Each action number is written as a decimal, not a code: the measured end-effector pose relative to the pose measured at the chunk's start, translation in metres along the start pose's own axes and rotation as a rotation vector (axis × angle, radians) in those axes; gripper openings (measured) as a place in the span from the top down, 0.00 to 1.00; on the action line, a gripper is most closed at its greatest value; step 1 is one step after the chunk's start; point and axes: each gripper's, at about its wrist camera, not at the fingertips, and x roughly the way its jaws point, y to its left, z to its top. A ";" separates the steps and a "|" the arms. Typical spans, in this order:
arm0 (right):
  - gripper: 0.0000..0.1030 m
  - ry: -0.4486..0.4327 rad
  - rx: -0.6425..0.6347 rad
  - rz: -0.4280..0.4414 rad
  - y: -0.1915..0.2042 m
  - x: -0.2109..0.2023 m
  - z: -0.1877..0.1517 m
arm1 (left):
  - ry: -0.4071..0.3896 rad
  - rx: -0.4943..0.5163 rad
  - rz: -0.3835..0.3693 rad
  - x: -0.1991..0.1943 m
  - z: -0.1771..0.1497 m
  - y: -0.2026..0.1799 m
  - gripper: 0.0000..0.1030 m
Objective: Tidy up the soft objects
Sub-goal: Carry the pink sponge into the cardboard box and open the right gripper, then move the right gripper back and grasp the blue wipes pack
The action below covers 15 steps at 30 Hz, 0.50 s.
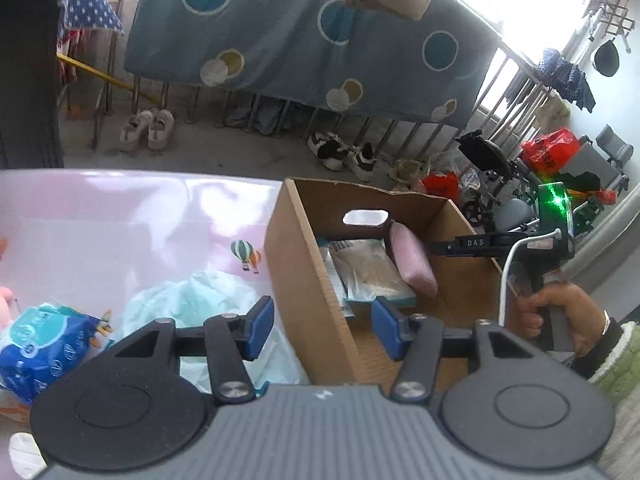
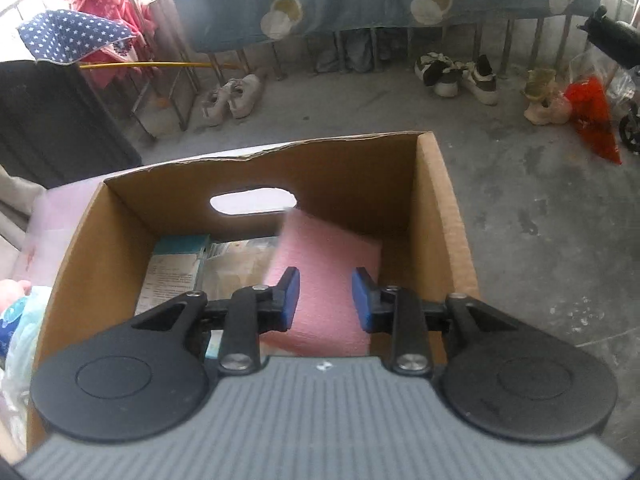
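Note:
An open cardboard box (image 1: pixel 304 264) stands on the pink table (image 1: pixel 120 220); it also shows in the right wrist view (image 2: pixel 436 216). Inside lie flat packets (image 1: pixel 372 272) and a pink foam pad (image 1: pixel 412 260) leaning on the right wall, also in the right wrist view (image 2: pixel 328 276). My right gripper (image 2: pixel 325 300) is open above the pad, not touching it; in the left wrist view it shows over the box's right wall (image 1: pixel 472 245). My left gripper (image 1: pixel 323 328) is open and empty, straddling the box's left wall. A pale green plastic bag (image 1: pixel 192 304) and a blue wipes pack (image 1: pixel 44 340) lie left of the box.
A pink plush (image 1: pixel 5 304) sits at the table's left edge. Beyond the table are a concrete floor, shoes (image 2: pixel 232 96), a railing draped with a dotted blue blanket (image 1: pixel 304 32), a wheelchair (image 1: pixel 492 176) and red bags (image 1: pixel 552 150).

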 end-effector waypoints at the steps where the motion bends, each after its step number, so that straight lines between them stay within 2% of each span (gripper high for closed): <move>1: 0.70 -0.007 -0.007 -0.015 0.002 -0.003 -0.001 | -0.007 0.006 0.003 -0.004 -0.002 0.000 0.45; 5: 0.70 -0.019 0.025 0.000 0.002 -0.014 -0.007 | -0.025 0.005 0.012 -0.019 -0.010 0.005 0.45; 9: 0.70 -0.014 0.098 0.086 0.005 -0.018 -0.010 | -0.053 0.011 0.046 -0.037 -0.018 0.014 0.44; 13: 0.70 0.036 0.199 0.158 0.006 0.009 -0.013 | -0.070 -0.002 0.090 -0.059 -0.029 0.029 0.41; 15: 0.70 0.086 0.221 0.123 0.007 0.026 -0.018 | -0.080 -0.007 0.124 -0.069 -0.035 0.039 0.39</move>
